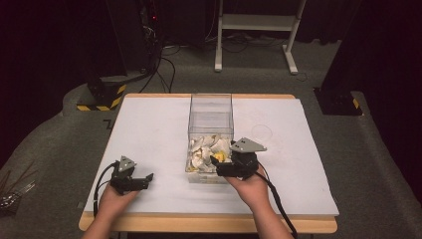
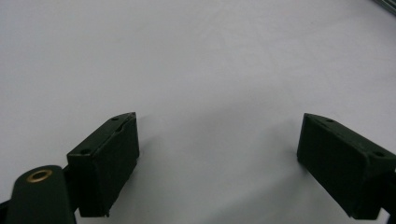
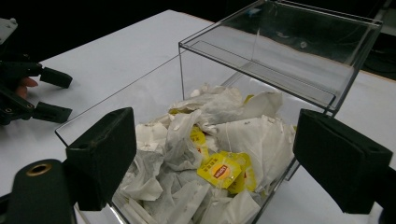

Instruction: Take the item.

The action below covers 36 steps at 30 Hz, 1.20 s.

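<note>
Right gripper [image 3: 212, 158] gapes wide and empty over the clear plastic box [image 1: 211, 117] of white tea bags [image 3: 219, 135]; left gripper [image 2: 219, 154], equally wide and empty, sits near-left on the white table [image 1: 149, 129].

I see a white mat [image 1: 149, 129] across the middle of the frame, lying on a wooden table [image 1: 199, 222] whose edge shows along the bottom. Grey carpet [image 1: 50, 144] surrounds it. At upper left sits a yellow-and-black striped base [image 1: 102, 97], with black cables [image 1: 161, 69] trailing beside it. A white frame [image 1: 256, 22] stands at top centre. Thin metal rods [image 1: 12, 191] lie at the lower left edge.
</note>
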Each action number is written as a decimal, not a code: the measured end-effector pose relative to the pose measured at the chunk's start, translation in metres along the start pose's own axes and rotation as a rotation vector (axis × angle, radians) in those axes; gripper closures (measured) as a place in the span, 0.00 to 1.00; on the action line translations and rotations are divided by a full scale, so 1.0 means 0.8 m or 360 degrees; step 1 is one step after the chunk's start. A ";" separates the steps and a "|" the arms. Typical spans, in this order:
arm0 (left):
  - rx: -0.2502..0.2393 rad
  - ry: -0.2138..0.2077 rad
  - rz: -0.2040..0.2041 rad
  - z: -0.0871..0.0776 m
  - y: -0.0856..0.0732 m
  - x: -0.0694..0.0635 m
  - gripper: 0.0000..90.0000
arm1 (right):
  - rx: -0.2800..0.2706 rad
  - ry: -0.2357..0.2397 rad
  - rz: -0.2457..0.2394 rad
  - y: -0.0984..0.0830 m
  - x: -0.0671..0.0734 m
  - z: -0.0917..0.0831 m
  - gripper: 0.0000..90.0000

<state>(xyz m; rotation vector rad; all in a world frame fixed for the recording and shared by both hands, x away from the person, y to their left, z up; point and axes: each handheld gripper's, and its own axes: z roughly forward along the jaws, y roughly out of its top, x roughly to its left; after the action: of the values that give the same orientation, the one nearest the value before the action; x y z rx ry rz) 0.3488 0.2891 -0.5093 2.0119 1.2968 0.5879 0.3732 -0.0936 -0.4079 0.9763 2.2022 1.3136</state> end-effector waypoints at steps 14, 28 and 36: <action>0.0012 0.0014 -0.0015 0.001 0.000 0.000 0.11 | 0.0015 0.0039 -0.0009 0.006 0.008 0.014 0.17; 0.0017 0.0020 -0.0032 0.002 0.001 0.001 0.08 | 0.0088 0.0024 -0.0024 0.012 0.014 0.031 0.18; 0.0017 0.0020 -0.0029 0.002 0.001 0.001 0.09 | 0.0136 0.0053 0.0029 0.011 0.011 0.045 0.21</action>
<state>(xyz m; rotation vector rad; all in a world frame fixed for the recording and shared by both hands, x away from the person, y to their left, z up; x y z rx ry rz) 0.3502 0.2891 -0.5099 2.0060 1.3272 0.5866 0.3939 -0.0626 -0.4172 1.0148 2.2968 1.2614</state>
